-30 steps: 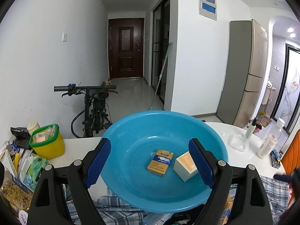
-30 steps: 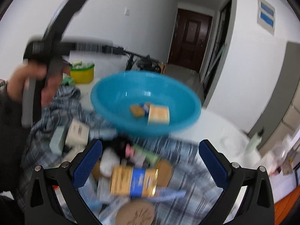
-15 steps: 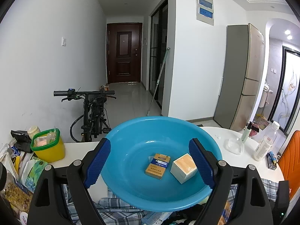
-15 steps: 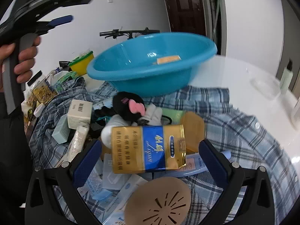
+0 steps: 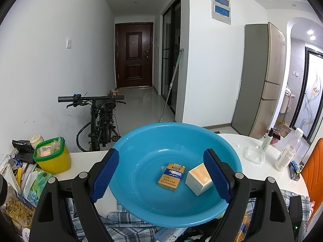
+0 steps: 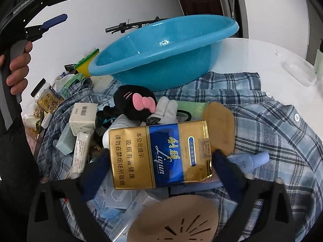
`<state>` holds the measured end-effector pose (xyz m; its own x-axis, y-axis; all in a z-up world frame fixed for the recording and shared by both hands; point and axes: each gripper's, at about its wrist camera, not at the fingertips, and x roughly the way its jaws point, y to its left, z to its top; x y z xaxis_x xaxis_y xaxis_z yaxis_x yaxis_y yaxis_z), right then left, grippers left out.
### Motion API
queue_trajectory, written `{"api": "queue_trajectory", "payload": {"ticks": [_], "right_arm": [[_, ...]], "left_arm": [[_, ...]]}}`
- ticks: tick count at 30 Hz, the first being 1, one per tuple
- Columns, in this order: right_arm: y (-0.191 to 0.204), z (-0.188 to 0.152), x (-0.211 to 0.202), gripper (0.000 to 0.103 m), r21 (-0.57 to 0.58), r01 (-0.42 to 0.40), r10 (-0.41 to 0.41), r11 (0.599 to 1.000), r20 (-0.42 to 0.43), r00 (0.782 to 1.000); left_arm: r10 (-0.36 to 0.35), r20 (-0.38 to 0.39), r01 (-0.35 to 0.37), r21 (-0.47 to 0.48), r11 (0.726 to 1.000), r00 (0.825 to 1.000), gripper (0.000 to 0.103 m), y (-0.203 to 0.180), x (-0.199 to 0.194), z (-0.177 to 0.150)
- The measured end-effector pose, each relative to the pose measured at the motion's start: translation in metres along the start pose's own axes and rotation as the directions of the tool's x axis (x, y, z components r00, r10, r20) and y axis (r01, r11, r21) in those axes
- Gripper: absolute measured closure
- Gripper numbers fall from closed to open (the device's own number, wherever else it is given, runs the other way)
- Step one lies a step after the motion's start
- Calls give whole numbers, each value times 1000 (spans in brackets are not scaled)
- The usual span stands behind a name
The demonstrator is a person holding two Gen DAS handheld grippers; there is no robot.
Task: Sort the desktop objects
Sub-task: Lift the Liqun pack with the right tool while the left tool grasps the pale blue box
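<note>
Your right gripper (image 6: 159,165) has dropped onto the pile, jaws closing around the gold-and-blue cigarette pack (image 6: 159,153) at frame centre, ready for the blue basin (image 6: 161,54); your left gripper (image 5: 161,173) stays spread, empty.

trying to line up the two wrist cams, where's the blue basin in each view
Left wrist: the blue basin fills the lower centre, seen between the open fingers of the left gripper, with two small boxes lying inside it.
Right wrist: the basin sits upper centre, beyond the pile on the plaid shirt; its contents are hidden by the rim.
Shared landmark: the bicycle handlebar behind the basin.
</note>
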<state>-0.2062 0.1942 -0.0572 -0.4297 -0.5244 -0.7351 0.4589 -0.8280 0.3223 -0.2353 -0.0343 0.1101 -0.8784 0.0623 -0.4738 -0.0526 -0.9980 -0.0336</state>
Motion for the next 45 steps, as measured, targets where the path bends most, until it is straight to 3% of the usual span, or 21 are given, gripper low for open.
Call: {"api": "queue_trajectory", "payload": {"ticks": [6, 16, 20, 22, 24, 26, 30, 32, 35, 38, 43, 45], "right_arm": [[3, -2, -17, 16, -6, -13, 13, 1000, 45, 999], [2, -20, -89, 16, 29, -6, -1, 1000, 217, 976], [-4, -29, -95, 16, 34, -7, -1, 999, 218, 976], [-11, -32, -97, 16, 53, -46, 33, 998, 232, 972], [-14, -35, -97, 16, 64, -55, 38, 996, 238, 971], [-15, -36, -96, 16, 60, -40, 24, 997, 239, 971], [-12, -39, -90, 16, 47, -84, 70, 995, 243, 967], [-11, -39, -86, 16, 40, -102, 90, 994, 238, 967], [-9, -42, -83, 16, 30, -117, 107, 993, 229, 968], [-6, -46, -83, 16, 18, -119, 112, 993, 221, 969], [-7, -51, -83, 16, 25, -112, 104, 993, 218, 970], [-7, -51, -83, 16, 31, -111, 101, 993, 217, 971]], "left_arm": [[-1, 1, 1, 0, 1000, 1000, 16, 0, 0, 0], [5, 34, -6, 13, 1000, 999, 16, -2, -13, 3], [-9, 32, 9, 4, 1000, 999, 16, -8, -30, -2], [-40, 34, 39, 31, 999, 999, 16, -13, -45, -9], [-79, 57, 75, 82, 994, 995, 16, -15, -68, -23], [-68, 64, 62, 91, 994, 996, 16, -10, -89, -43], [17, -8, -17, -26, 1000, 1000, 16, 16, -110, -100], [58, -72, -66, -127, 990, 996, 16, 32, -108, -136], [45, -195, -88, -219, 972, 980, 16, 46, -91, -182], [52, -264, -112, -221, 969, 963, 16, 40, -75, -209], [69, -268, -117, -168, 979, 961, 16, 25, -66, -214], [90, -296, -139, -149, 979, 951, 16, 23, -57, -215]]}}
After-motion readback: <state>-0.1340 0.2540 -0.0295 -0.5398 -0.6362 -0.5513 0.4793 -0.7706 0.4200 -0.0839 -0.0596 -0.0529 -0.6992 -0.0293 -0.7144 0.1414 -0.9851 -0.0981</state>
